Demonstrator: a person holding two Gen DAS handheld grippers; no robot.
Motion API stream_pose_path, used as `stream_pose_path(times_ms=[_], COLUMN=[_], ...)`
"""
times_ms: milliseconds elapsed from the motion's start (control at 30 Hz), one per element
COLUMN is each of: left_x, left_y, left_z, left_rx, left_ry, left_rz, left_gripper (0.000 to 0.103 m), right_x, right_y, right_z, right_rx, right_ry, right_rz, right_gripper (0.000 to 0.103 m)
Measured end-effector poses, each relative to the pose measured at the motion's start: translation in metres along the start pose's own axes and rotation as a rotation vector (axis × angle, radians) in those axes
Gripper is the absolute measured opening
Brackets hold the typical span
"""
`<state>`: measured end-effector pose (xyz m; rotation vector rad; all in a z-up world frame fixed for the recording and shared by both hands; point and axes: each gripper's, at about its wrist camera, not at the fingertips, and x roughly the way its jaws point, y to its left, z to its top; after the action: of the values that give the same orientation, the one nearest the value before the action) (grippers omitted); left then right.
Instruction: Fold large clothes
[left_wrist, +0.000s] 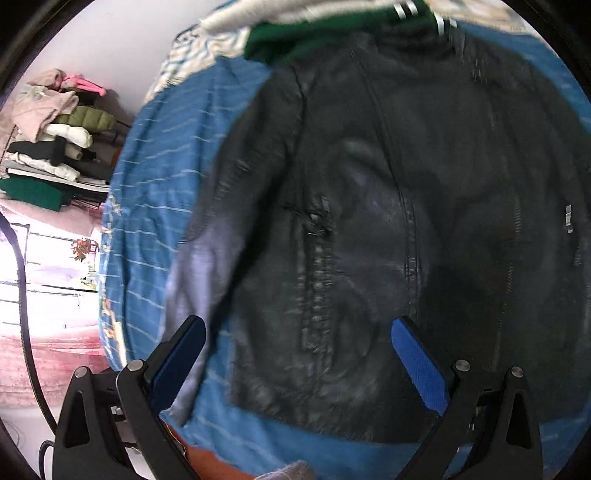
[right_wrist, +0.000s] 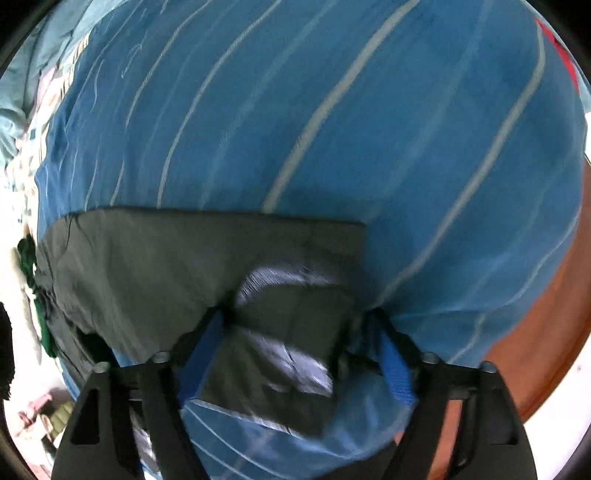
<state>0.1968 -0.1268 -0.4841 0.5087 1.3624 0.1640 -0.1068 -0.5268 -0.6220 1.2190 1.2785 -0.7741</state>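
A: Where is the garment?

B: The black jacket (left_wrist: 388, 229) lies spread flat on the blue striped bedsheet (left_wrist: 155, 229), straight ahead of the left hand-held gripper (left_wrist: 299, 332). Front side up, zip running away from the fingers, collar at the far end. A sleeve lies out ahead and to the left of that gripper's left finger.

A: Left hand-held gripper state?

B: Jaws wide, nothing between them. It hovers above the near hem, not touching the fabric as far as the blurred view shows.

A: And the right?

B: The right hand-held gripper (right_wrist: 299, 325) has a bunched end of the jacket (right_wrist: 207, 273), sleeve or hem corner, I cannot tell which, sitting between its blue pads (right_wrist: 397, 369). Jaws stand fairly wide; whether they are pinching the cloth I cannot tell. Beyond it a straight jacket edge runs off to the left across the sheet.

A: Progress?

B: Early, by my reading. The body is laid out and smoothed but the left view shows no fold in it. Left to do: sleeves in, sides over, then hem to collar.

A: Anything else around?

B: A green garment (left_wrist: 332, 33) beyond the collar, and a pile of clothes (left_wrist: 55, 140) far off to the left.
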Motion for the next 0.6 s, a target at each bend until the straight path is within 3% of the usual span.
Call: stream_pose_path(times_ms=[33,100,133,167,267,400,500,600], left_x=[0.004,0.017,0.023,0.028,0.046,0.066,0.069,0.073], left_y=[-0.004,-0.015,-0.019,-0.022,-0.031,-0.039,-0.034,-0.027], left_z=[0.001,0.004,0.003,0.003,0.003,0.0,-0.002,0.0], left_rx=[0.003,0.022,0.039,0.048,0.074,0.117,0.084,0.013], left_ry=[0.001,-0.007,-0.015,-0.024,-0.041,-0.066,-0.099,-0.076], left_rz=[-0.003,-0.006,0.0,0.0,0.008,-0.04,-0.092,-0.159], left_gripper=[0.103,0.103,0.103,0.103,0.103,0.103,0.103,0.103], right_x=[-0.002,-0.014,-0.023,-0.031,-0.067,-0.127,-0.167,-0.201], right_y=[0.006,0.019,0.021,0.02,0.031,0.07,0.117,0.174], right_z=[-0.002,-0.01,-0.014,-0.017,-0.027,-0.033,-0.028,-0.039], right_rx=[-0.01,-0.02,-0.014,0.002,0.008,-0.023,-0.079,-0.178], right_ry=[-0.019,-0.083,-0.108,-0.123,-0.2,-0.282,-0.308,-0.326], right_rz=[-0.007,-0.069,-0.076,-0.036,0.027,0.104,0.166,0.219], right_gripper=[0.078,0.055,0.026,0.013,0.011,0.01,0.01,0.009])
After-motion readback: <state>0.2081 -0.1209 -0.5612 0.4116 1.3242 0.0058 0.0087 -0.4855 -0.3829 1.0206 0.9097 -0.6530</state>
